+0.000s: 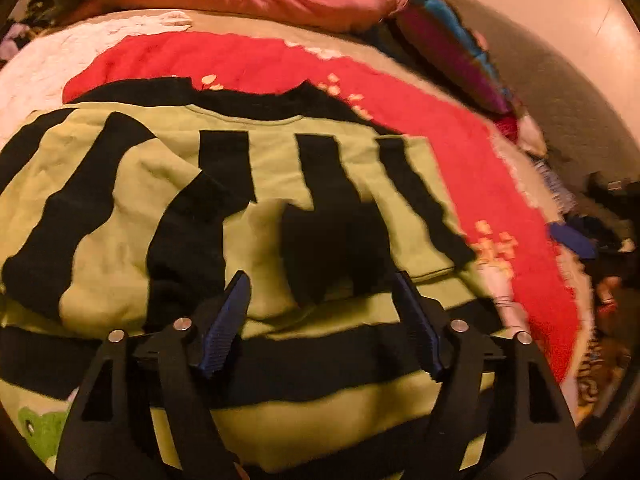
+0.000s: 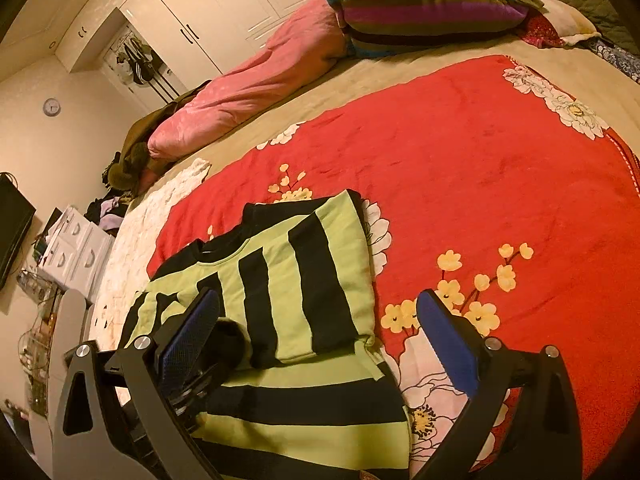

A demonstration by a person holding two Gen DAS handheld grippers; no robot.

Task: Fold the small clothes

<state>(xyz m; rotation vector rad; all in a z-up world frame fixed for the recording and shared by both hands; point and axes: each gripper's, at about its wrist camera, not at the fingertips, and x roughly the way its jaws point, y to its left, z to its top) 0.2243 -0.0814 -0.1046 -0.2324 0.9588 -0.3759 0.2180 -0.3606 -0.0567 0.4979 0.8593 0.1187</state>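
Both grippers were over the bed (image 2: 360, 76), nothing held. Left gripper (image 1: 322, 280): fingers (image 1: 236, 300) spread wide, low center of the left view, above the sweater (image 1: 160, 168); whether the tips touched the cloth, can't tell. Right gripper (image 2: 320, 300): fingers (image 2: 444, 332) spread wide, bottom of the right view, straddling the sweater's (image 2: 332, 264) right edge, one finger over the cloth, the other over the blanket (image 2: 500, 152). Sweater was green with black stripes, lying on the red floral blanket, filling center and left of the left view and sitting lower left-center in the right view. It was partly folded: stripes ran vertically on the upper layer and horizontally on the part nearest the cameras, with a folded edge between them. Black collar sat at the far side. Left view was motion-blurred. Pink quilt (image 2: 248, 88) lay along the far side of the bed, upper left of the right view; a striped blanket (image 2: 420, 12) was at top center there. White wardrobe (image 2: 224, 4) was at upper left, wall clock (image 2: 51, 107) at far left.
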